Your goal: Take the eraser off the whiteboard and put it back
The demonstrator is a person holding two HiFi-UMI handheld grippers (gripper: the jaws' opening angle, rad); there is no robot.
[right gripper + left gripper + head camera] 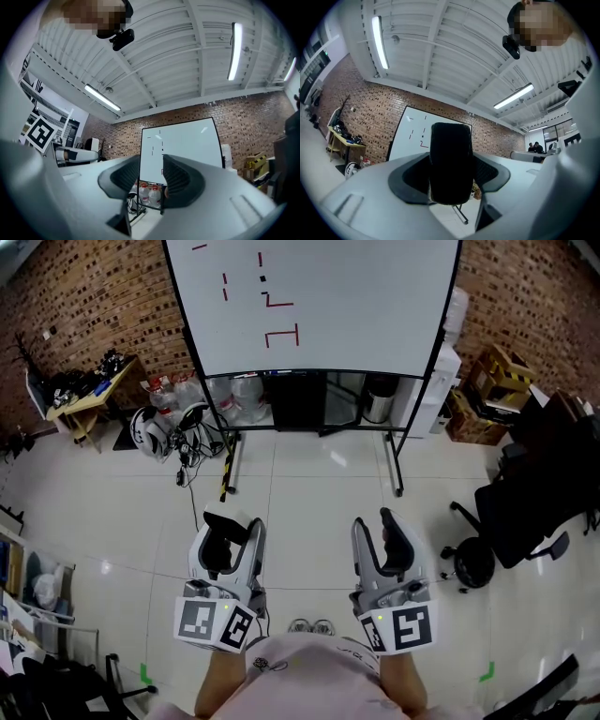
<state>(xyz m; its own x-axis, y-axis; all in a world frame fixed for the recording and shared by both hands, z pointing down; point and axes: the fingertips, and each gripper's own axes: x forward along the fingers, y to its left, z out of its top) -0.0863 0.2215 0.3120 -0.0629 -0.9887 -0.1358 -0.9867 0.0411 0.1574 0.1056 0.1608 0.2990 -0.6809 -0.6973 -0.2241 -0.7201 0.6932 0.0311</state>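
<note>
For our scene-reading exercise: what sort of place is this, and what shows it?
Probably a workshop or lab-type office: a whiteboard on a stand before a brick wall, a cluttered workbench to one side, and a black office chair on the tiled floor.

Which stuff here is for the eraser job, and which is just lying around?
For the job:
- whiteboard
- black eraser, clamped in the left gripper
- right gripper, open and empty

Just lying about:
- white helmet
- water bottles
- office chair
- cardboard boxes
- cluttered table
</note>
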